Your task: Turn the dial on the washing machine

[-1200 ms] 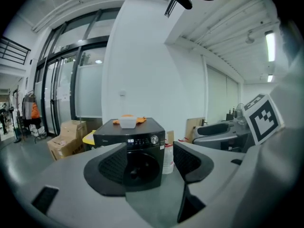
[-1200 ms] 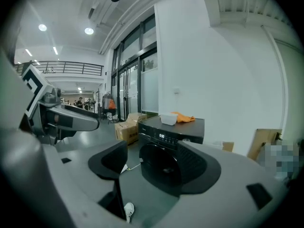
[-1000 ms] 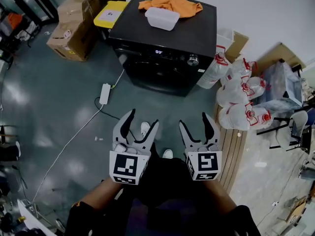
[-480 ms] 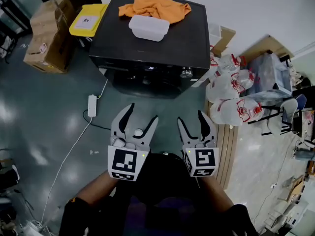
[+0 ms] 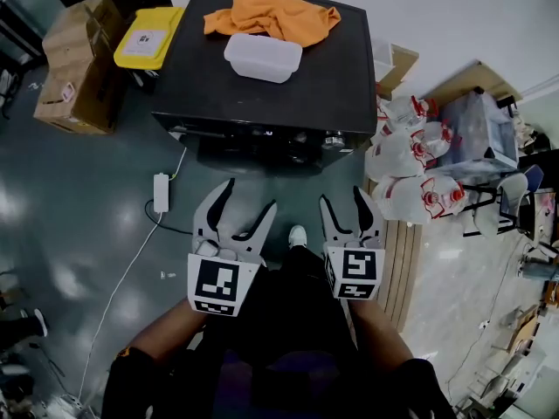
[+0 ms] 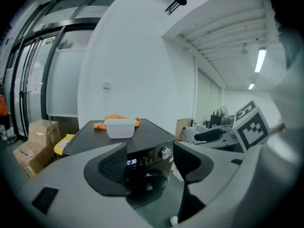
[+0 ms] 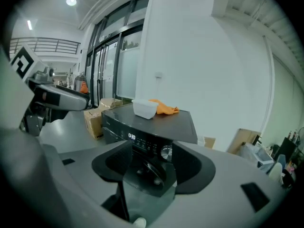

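A black front-loading washing machine (image 5: pixel 271 77) stands ahead of me, and its silver dial (image 5: pixel 334 143) sits at the right end of the control panel. The dial (image 6: pixel 165 152) also shows in the left gripper view, and the dial (image 7: pixel 166 152) lies between the jaws' line of sight in the right gripper view. My left gripper (image 5: pixel 249 201) is open and empty, short of the machine's front. My right gripper (image 5: pixel 342 201) is beside it, also open. Its jaws have just been closing, with nothing between them. Neither gripper touches the machine.
A white plastic tub (image 5: pixel 262 57) and an orange cloth (image 5: pixel 266 11) lie on the machine's top. A yellow bin (image 5: pixel 148 37) and cardboard boxes (image 5: pixel 74 68) stand to the left. A power strip (image 5: pixel 161 192) and its cable lie on the floor. Tied plastic bags (image 5: pixel 410 173) and a wooden pallet (image 5: pixel 406 260) are on the right.
Both grippers have come closer to the washing machine, which now looms larger and nearer in the head view. The right jaws stand a little narrower than before.
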